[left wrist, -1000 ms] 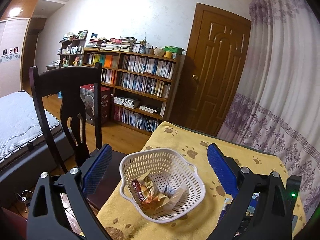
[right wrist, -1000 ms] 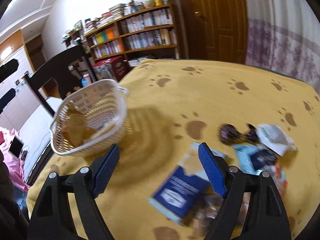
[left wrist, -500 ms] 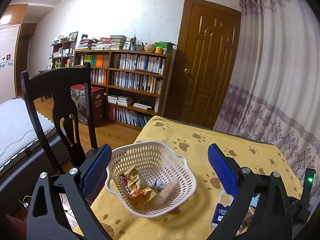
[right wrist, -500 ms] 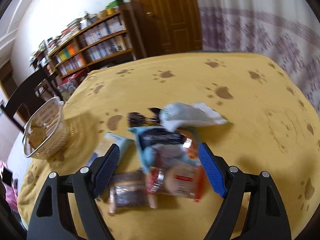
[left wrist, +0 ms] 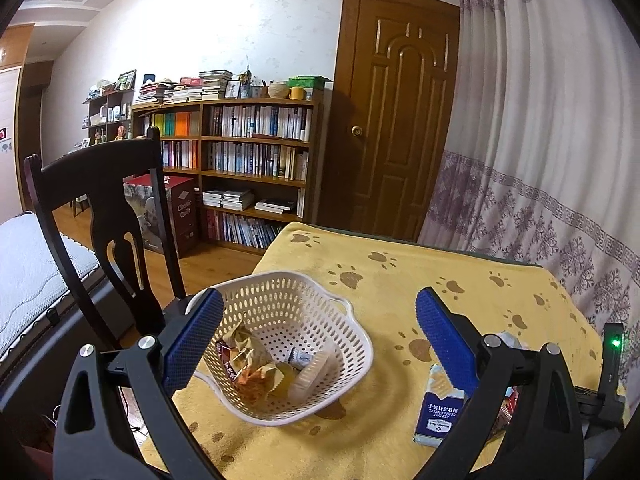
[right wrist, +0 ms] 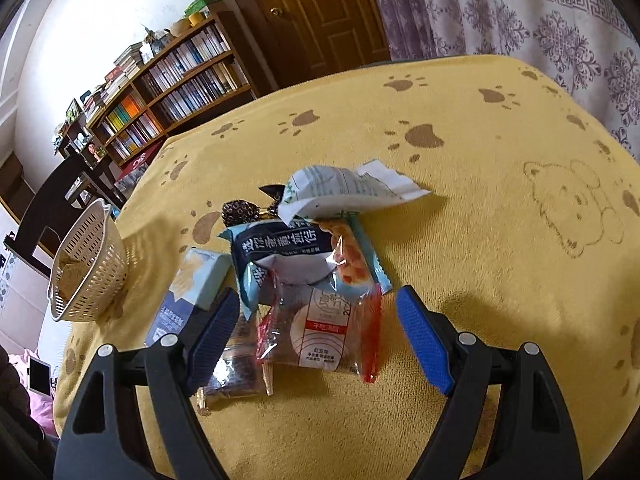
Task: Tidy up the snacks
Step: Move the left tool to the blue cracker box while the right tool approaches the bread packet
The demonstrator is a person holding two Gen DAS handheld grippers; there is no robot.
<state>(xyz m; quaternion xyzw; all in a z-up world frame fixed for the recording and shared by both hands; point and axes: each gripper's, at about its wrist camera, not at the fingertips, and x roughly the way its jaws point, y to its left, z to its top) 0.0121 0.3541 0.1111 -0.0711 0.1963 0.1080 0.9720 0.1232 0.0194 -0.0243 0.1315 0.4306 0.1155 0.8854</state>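
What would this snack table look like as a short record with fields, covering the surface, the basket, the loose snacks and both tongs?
surface: yellow paw-print cloth
basket: white plastic basket, already holds a few wrapped snacks
loose snacks: pile of packets on the cloth, right of the basket
nearest packet: clear red-edged packet, between the right tongs' fingers
blue box: blue box, lying flat at the pile's basket side
left tongs: left tongs, open, empty, over the basket
right tongs: right tongs, open, holding nothing

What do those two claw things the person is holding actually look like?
Both look alike. The left gripper and right gripper each have two black frames with cut-out slots and silver screw heads, ending in flat blue ribbed pads. A small green light glows at the left view's edge.
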